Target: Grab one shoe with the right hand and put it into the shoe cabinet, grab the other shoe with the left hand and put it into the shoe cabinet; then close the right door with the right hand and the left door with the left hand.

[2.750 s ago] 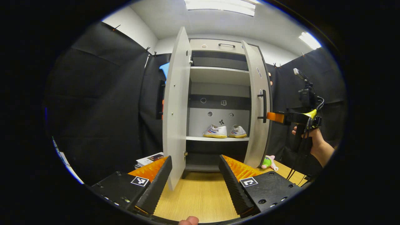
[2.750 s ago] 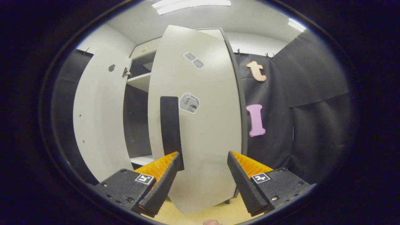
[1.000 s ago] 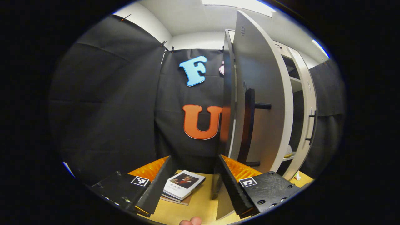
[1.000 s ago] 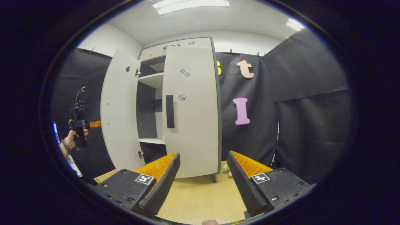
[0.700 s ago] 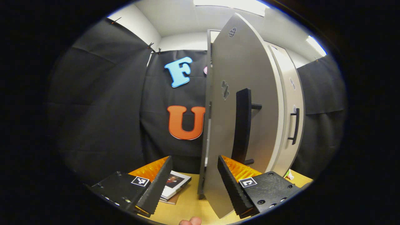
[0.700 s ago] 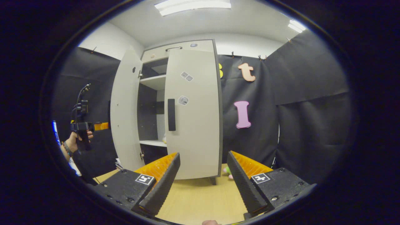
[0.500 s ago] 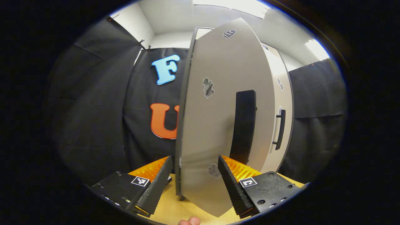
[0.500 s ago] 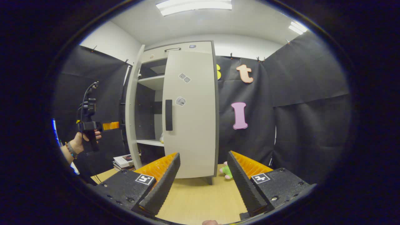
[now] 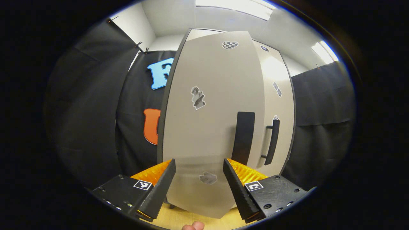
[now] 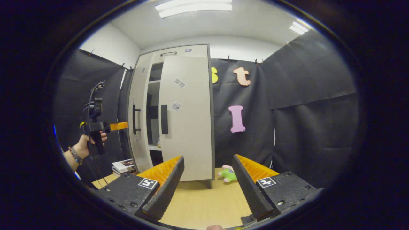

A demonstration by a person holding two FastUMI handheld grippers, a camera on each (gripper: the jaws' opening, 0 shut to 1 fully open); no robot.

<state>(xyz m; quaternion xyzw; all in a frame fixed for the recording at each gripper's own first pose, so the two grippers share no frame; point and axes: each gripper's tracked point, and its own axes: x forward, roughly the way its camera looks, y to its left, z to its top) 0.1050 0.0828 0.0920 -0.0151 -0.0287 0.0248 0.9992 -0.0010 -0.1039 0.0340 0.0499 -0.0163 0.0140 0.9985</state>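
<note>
The grey shoe cabinet point(image 10: 172, 111) stands against the back wall. Its right door point(image 10: 188, 121) lies flat against the front. The left door point(image 9: 207, 127) stands slightly ajar, leaving a narrow gap onto the shelves. My left gripper point(image 9: 199, 185) is open, its fingers spread against the outer face of the left door, left of the black handle point(image 9: 244, 137). In the right gripper view, a hand holds the left gripper point(image 10: 123, 126) with its tips at that door. My right gripper point(image 10: 207, 185) is open and holds nothing, well back from the cabinet. The doors hide the shoes.
A stack of books point(image 10: 123, 166) lies on the wooden floor point(image 10: 204, 198) left of the cabinet. A green plush toy point(image 10: 228, 174) lies by the cabinet's right foot. Black cloth walls close in both sides.
The left door has swung from wide open to almost closed, with my left gripper following it. My right gripper has drawn back from the right door, which has swung against the cabinet.
</note>
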